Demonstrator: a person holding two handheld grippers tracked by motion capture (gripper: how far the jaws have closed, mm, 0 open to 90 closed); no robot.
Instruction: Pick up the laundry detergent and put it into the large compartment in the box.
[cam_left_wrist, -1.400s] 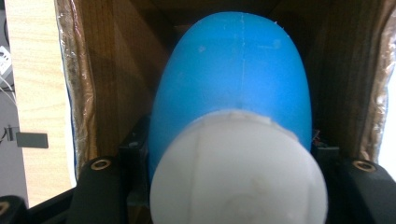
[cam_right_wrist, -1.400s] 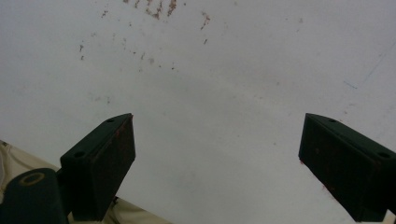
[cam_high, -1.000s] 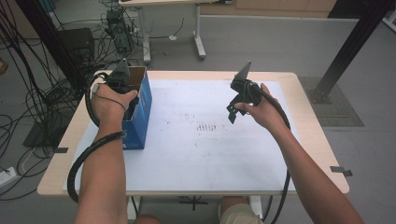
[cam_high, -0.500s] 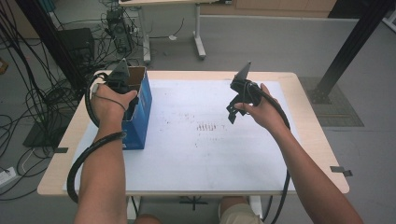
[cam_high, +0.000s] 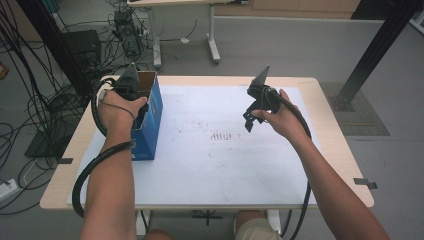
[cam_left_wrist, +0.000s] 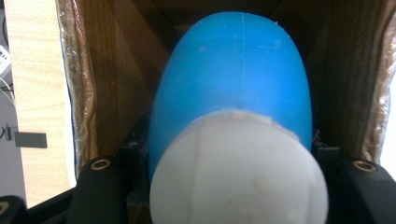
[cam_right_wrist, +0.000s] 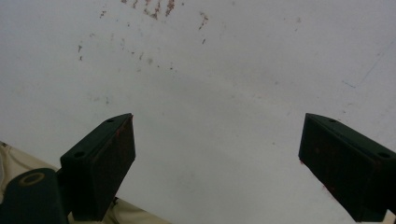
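Nothing has visibly moved since half a second ago or the second before that; both your arms and the blue box sit where they sat, so you are holding a pause rather than travelling. In the high view, your left gripper (cam_high: 131, 86) is lowered into the open top of the blue box (cam_high: 149, 124) at the table's left edge, with your left hand (cam_high: 119, 107) over it; your right gripper (cam_high: 256, 102) hangs above the white mat (cam_high: 220, 165), well apart from the box, over a patch of small dark marks (cam_high: 220, 135). In the left gripper view, the jaws are clamped on a blue and white egg-shaped object (cam_left_wrist: 233, 140), white end toward the camera, blue end pointing down into the brown cardboard interior (cam_left_wrist: 112, 70) of the box; the object is inside the box walls but you have not let go of it; whether it touches the bottom I cannot tell. In the right gripper view, the jaws stand wide apart and empty over the bare mat. By my judgement the carrying is done and the placing nearly so; what is left is to release the object and lift your left gripper clear.
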